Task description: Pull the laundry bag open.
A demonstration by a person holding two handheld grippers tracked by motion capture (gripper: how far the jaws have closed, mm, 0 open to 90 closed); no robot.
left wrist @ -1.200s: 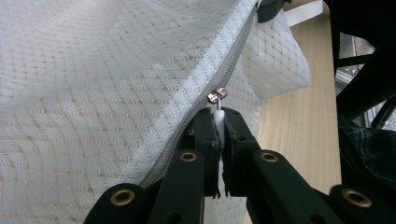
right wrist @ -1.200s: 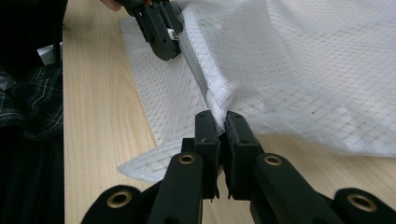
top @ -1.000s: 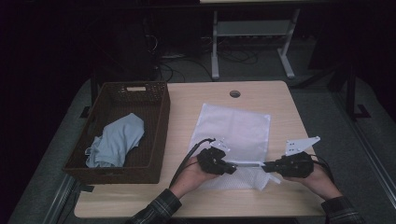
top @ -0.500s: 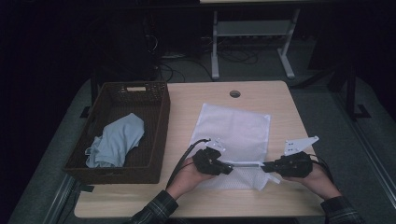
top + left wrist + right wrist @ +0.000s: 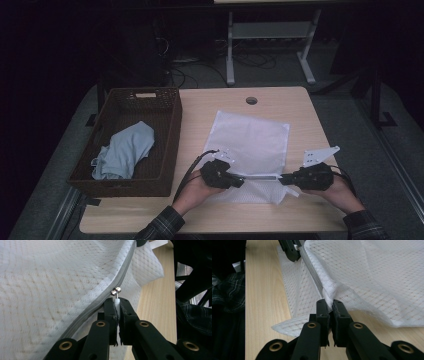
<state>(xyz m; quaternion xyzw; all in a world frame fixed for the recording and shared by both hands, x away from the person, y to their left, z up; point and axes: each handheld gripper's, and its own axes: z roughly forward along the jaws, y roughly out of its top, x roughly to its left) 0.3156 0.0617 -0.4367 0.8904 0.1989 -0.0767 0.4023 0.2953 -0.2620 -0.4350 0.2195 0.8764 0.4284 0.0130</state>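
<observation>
Against the frames of a second ago nothing has visibly shifted: the white mesh laundry bag (image 5: 250, 150) lies on the table (image 5: 300, 107) just right of the wicker basket (image 5: 127, 140), so I judge the zipper run as held, not yet advancing. The left gripper (image 5: 117, 305) is clamped on the zipper pull (image 5: 115, 291), and the right gripper (image 5: 330, 304) is clamped on the bag's near corner beside the zipper (image 5: 312, 272), holding it taut. The bag's long axis runs away from the person alongside the basket, while the zipper lies crosswise at the end farthest from the table's cable hole (image 5: 251, 100).
</observation>
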